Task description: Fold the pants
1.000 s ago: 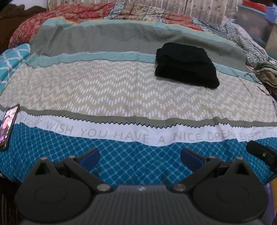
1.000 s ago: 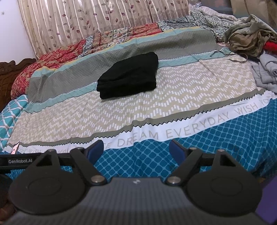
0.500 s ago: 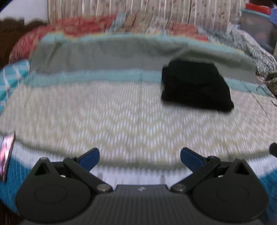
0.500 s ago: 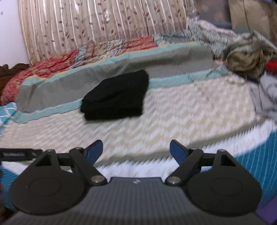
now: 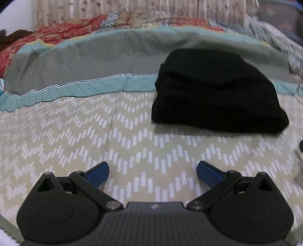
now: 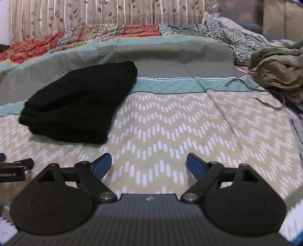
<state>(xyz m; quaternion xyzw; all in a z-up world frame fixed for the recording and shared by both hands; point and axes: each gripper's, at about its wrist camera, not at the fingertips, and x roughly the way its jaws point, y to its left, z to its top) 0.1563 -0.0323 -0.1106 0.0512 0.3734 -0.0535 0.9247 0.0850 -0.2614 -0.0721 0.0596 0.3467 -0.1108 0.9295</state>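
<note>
Folded black pants (image 5: 215, 94) lie in a thick stack on the patterned bedspread (image 5: 94, 132), ahead and to the right in the left wrist view. In the right wrist view the same black pants (image 6: 79, 102) sit ahead to the left. My left gripper (image 5: 152, 173) is open over the chevron band, short of the pants, with nothing between its blue pads. My right gripper (image 6: 148, 163) is open too, empty, and to the right of the stack. Part of the left gripper (image 6: 13, 168) shows at the left edge of the right wrist view.
A heap of olive and grey clothes (image 6: 278, 75) lies at the bed's right side, with a drawstring trailing onto the spread. Red and blue patterned bedding (image 6: 85, 36) and a curtain (image 6: 94, 15) run along the back.
Both grippers have moved forward and down over the bed toward the black pants, which now look much larger. The teal band with lettering and the phone have dropped out of view.
</note>
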